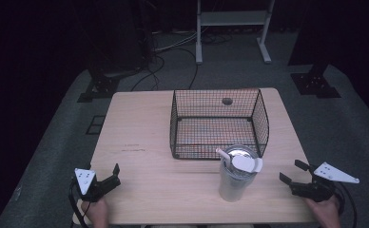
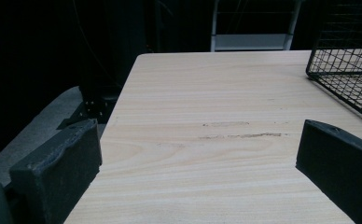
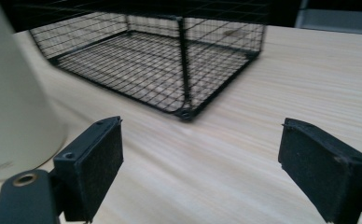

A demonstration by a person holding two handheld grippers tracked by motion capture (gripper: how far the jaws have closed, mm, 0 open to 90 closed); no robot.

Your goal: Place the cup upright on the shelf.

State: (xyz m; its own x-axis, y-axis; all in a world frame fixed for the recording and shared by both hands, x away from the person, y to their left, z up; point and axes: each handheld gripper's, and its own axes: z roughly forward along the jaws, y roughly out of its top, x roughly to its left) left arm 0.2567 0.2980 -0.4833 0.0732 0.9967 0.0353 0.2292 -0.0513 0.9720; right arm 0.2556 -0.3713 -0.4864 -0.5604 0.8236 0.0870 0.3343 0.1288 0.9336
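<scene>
Tumbler (image 1: 237,175) upright before wire basket (image 1: 219,123), near open right claw (image 1: 294,174)

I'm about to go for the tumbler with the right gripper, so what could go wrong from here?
The tumbler is tall and narrow, so a sideways nudge from the open right gripper could tip it. Its lid flap looks open, so anything inside might spill. The basket stands just behind it, so a low lift could catch the rim.

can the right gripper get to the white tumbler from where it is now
Probably yes. The right gripper sits open at the table's right edge, jaws pointing toward the white tumbler, with bare table between them. The wire basket stands behind the tumbler, out of the way.
</scene>
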